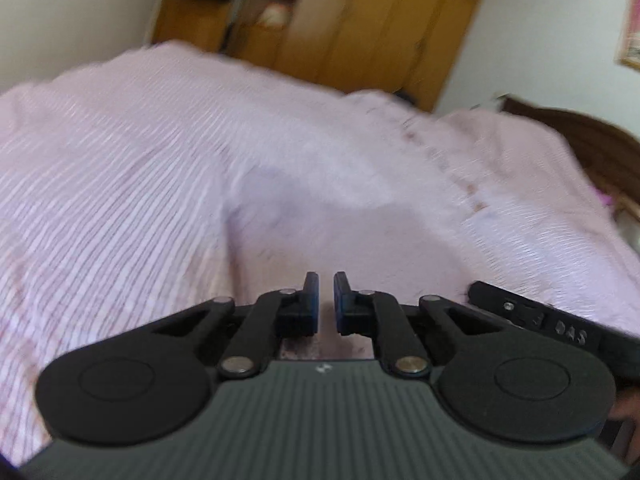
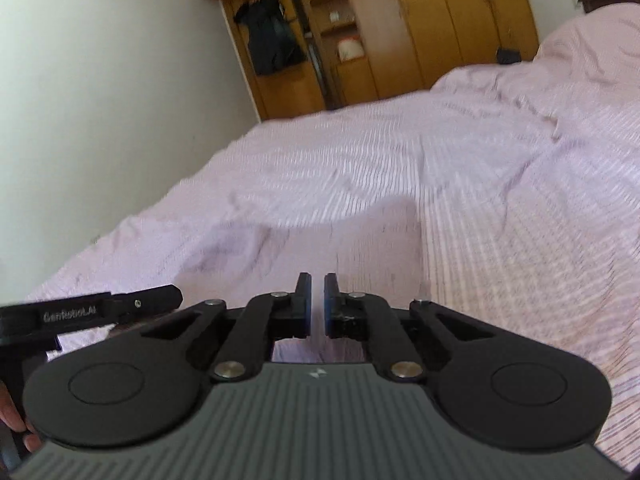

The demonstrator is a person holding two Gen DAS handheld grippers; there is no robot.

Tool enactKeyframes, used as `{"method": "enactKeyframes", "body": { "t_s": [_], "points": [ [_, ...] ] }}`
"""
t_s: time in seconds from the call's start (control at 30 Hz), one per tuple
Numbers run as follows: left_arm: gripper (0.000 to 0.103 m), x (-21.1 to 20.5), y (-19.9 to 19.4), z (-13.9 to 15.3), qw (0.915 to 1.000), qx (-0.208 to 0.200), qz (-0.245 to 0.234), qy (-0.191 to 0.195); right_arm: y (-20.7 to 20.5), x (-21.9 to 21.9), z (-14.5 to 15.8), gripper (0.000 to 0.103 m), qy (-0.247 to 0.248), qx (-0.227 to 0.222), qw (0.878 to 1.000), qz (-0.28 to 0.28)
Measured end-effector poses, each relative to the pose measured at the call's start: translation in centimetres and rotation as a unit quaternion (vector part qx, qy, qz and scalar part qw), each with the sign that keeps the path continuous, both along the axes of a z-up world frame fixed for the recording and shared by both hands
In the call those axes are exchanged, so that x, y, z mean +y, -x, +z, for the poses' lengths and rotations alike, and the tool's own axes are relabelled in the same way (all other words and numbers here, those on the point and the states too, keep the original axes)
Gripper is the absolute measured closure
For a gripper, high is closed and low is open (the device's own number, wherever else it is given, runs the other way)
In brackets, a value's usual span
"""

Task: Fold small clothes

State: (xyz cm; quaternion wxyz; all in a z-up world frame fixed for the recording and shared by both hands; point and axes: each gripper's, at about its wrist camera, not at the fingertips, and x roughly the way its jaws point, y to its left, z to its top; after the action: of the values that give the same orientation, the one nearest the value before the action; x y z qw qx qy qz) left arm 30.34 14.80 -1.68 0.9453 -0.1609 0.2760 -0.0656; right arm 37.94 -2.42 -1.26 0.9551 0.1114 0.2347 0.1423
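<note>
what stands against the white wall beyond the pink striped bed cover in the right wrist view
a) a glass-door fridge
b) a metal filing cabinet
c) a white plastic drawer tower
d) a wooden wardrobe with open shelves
d: a yellow-brown wooden wardrobe rises behind the pink striped bed cover, with open shelves and dark clothes hanging in its left part.

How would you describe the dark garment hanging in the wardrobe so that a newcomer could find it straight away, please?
Look past the pink striped bedspread to the tall yellow-brown wooden wardrobe against the far wall. In its open left section hangs the dark, almost black garment, just left of the shelves holding a pale rounded object. It is the only dark, hanging cloth in the wardrobe.
</note>
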Motion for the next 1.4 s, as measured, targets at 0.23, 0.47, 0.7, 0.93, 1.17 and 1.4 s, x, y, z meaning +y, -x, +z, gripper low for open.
{"method": "enactKeyframes", "body": {
  "t_s": [0.23,0.47,0.7,0.93,1.17,1.4],
  "points": [
    [0.094,-0.9,0.4,-1.5,0.9992,0.033,-0.001,-0.023,-0.1,-2.9,-3.8,0.103,-0.024,0.018,0.999,0.011],
    [0.094,-2.6,0.8,-1.1,0.9969,0.022,-0.005,-0.076,-0.4,-2.4,-3.0,0.103,-0.011,0.017,1.0,0.011],
    [0.094,-3.3,2.1,0.6,0.9968,-0.015,-0.021,-0.075,1.6,-2.7,-1.1,0.103,-0.032,-0.016,0.999,0.039],
    [0.097,-2.4,0.9,-2.4,0.9984,0.031,-0.021,-0.042,0.1,-4.4,-4.6,0.103,-0.072,0.02,0.996,0.04],
    [0.099,-2.5,0.8,-2.8,0.9987,0.028,-0.011,-0.04,-0.6,-4.7,-5.1,0.103,-0.086,0.029,0.995,0.048],
    [0.097,0.3,4.2,0.5,0.9993,0.006,0.019,0.033,2.7,-2.7,-2.4,0.082,-0.027,-0.02,0.997,0.066]
  ]
}}
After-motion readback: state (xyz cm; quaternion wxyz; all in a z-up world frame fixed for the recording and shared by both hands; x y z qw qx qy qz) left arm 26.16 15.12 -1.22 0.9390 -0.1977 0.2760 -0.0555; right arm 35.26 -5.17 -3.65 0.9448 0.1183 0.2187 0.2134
